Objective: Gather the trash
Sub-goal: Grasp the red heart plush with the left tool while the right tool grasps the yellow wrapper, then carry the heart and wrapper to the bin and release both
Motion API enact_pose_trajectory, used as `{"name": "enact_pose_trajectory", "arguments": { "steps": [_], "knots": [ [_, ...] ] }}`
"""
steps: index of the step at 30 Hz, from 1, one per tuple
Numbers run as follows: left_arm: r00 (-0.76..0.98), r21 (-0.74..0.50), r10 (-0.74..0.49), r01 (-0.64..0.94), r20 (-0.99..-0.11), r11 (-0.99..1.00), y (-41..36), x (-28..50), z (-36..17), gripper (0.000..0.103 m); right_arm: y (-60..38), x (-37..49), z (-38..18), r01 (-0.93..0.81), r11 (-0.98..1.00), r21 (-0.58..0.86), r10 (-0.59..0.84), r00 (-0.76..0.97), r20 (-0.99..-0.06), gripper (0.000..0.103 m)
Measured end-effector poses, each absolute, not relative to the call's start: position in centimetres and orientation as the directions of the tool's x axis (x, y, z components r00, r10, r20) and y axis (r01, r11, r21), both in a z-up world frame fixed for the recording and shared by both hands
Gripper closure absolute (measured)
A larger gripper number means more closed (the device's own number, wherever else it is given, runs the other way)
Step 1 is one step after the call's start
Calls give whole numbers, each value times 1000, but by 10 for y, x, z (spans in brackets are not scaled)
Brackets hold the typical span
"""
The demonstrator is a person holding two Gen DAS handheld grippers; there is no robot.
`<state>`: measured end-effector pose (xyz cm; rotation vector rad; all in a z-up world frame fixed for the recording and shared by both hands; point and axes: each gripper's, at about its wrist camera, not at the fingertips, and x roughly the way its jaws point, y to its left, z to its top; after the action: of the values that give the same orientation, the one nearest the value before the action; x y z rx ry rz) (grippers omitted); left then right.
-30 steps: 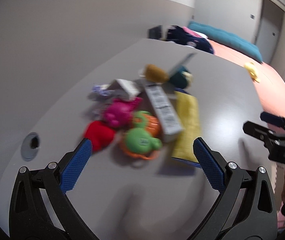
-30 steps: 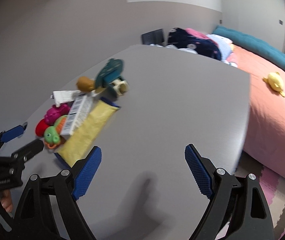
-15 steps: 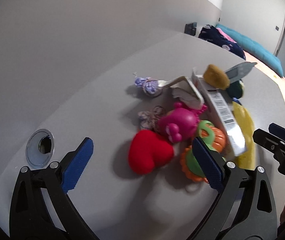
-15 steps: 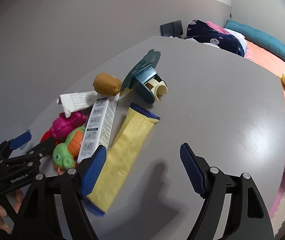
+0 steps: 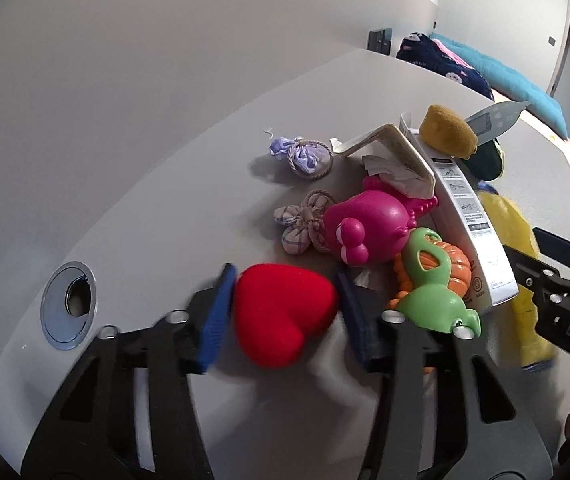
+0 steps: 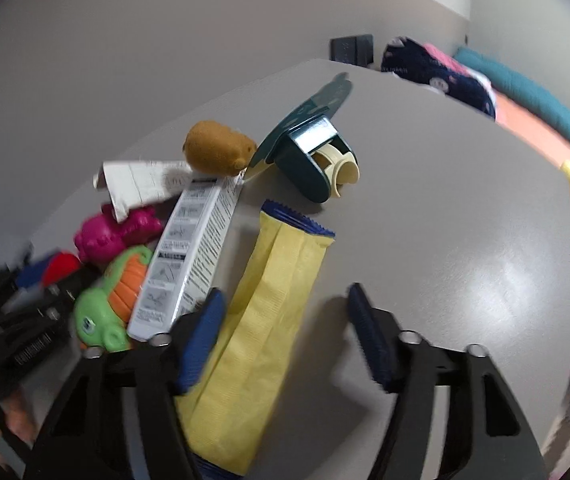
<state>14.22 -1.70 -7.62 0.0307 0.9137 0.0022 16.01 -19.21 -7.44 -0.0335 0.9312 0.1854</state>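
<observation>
A pile lies on the grey table (image 5: 165, 184). My left gripper (image 5: 285, 312) has its blue pads on both sides of a red heart toy (image 5: 283, 312), pressing on it. My right gripper (image 6: 285, 332) is open, its jaws half closed, over a long yellow wrapper (image 6: 261, 320); the left pad lies on the wrapper's edge. A white printed carton (image 6: 189, 256) lies next to the wrapper. An opened white box with crumpled paper (image 5: 389, 160) and a teal tape dispenser (image 6: 313, 152) lie behind.
A pink toy (image 5: 369, 224), a green and orange turtle toy (image 5: 433, 288), a brown plush (image 6: 217, 148), two cloth pouches (image 5: 305, 152) sit in the pile. A metal cable grommet (image 5: 69, 306) is at left. A bed (image 6: 541, 128) stands beyond the table's far edge.
My left gripper moved in and closed on the red heart toy. My right gripper came down over the yellow wrapper and its jaws narrowed.
</observation>
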Motion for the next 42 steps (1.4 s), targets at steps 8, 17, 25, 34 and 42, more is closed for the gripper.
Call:
{"name": "enact_pose_trajectory", "arguments": {
  "steps": [8,17,25,34,42],
  "knots": [
    [611,63,46,7,-790,998,-25,141,-74,56,-212,153,-68,-180,972,150,227,555,-800,80],
    [631,60,47,-1,-775,998,-36,125,-53,56,-238,137,-46,-180,968,173,247,580,-776,80],
    [666,52,5,50,-746,997,-75,101,-25,56,-278,111,-28,-145,971,190,239,615,-751,80],
    [666,45,-73,159,-743,986,-144,85,-15,56,-340,85,-12,-65,979,194,188,661,-726,80],
    [645,47,-156,286,-748,957,-217,74,-10,56,-410,60,-5,34,979,199,121,689,-715,80]
  ]
}}
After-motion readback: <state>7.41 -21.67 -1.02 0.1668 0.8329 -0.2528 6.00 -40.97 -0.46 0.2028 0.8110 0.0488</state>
